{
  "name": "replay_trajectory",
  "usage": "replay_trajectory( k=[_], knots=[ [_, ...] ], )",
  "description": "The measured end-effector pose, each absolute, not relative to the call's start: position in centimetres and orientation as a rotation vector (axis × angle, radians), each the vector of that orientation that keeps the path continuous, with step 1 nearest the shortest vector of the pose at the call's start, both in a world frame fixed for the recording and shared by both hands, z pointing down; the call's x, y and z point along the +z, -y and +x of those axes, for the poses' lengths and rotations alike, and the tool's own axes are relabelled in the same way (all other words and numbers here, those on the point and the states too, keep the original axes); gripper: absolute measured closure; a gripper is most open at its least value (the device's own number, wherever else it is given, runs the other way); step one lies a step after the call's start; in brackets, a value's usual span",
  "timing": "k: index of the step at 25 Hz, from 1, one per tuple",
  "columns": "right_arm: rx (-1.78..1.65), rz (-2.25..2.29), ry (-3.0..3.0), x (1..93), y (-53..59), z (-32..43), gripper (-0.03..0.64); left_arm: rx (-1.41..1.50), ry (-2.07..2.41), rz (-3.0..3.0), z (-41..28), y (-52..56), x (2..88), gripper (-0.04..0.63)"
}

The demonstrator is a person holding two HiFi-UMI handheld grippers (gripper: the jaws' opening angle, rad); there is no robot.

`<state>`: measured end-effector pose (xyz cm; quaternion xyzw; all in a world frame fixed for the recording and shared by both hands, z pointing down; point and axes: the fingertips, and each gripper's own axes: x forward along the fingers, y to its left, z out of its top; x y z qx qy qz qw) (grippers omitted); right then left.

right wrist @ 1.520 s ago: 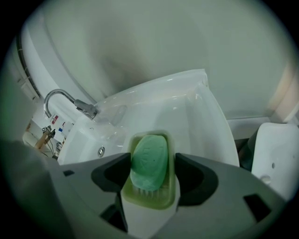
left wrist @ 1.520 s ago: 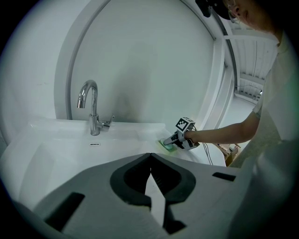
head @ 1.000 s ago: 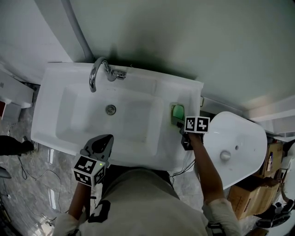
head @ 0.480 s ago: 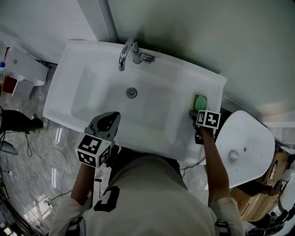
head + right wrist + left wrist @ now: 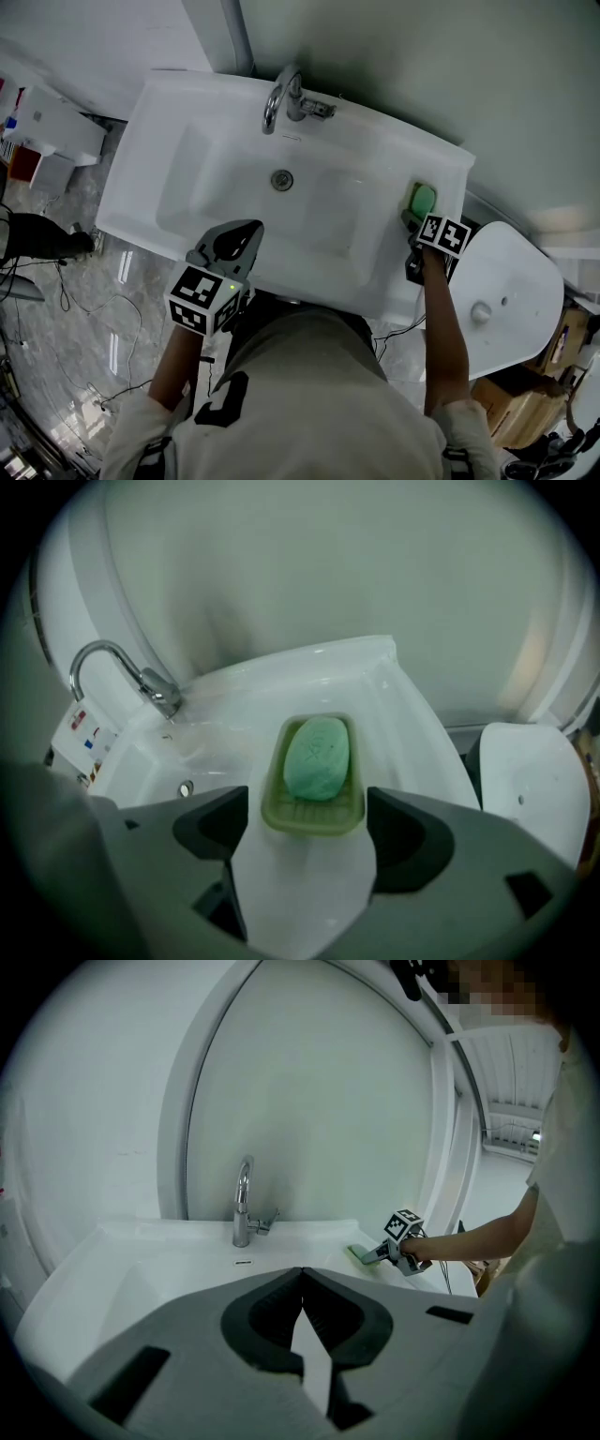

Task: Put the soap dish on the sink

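A green soap dish (image 5: 314, 803) holding a green bar of soap (image 5: 317, 754) rests on the flat right ledge of the white sink (image 5: 398, 714). My right gripper (image 5: 307, 825) is open, its jaws standing either side of the dish's near end. From above, the dish (image 5: 422, 200) lies just beyond the right gripper (image 5: 413, 221). My left gripper (image 5: 251, 231) hangs shut and empty over the sink's front rim (image 5: 281, 281). In the left gripper view its jaws meet (image 5: 302, 1274), with the dish (image 5: 360, 1253) far off to the right.
A chrome tap (image 5: 281, 98) stands at the back of the basin, above the drain (image 5: 281, 179). A white toilet (image 5: 497, 300) sits close to the right of the sink. Cardboard boxes (image 5: 548, 375) and floor cables (image 5: 75, 309) lie around.
The head view has swung, so the sink sits further right and higher in frame. Both grippers keep their places relative to the sink; the right one stays at the dish.
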<state>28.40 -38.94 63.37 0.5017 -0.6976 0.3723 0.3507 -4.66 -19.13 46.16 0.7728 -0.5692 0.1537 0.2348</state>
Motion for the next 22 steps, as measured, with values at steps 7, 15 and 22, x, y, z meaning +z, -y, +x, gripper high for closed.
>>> replay_trajectory(
  k=[7, 15, 22],
  knots=[
    [1.054, 1.337, 2.043, 56.4, 36.8, 27.0, 0.258, 0.383, 1.563, 2.149, -5.3, 18.7, 45.6, 0.577],
    [1.203, 1.063, 2.413, 47.6, 30.6, 17.8, 0.448, 0.391, 1.520, 2.183, -6.1, 17.5, 45.6, 0.577],
    [1.230, 0.830, 2.537, 43.7, 24.1, 10.9, 0.607, 0.342, 1.536, 2.208, -8.4, 16.8, 45.2, 0.577]
  ],
)
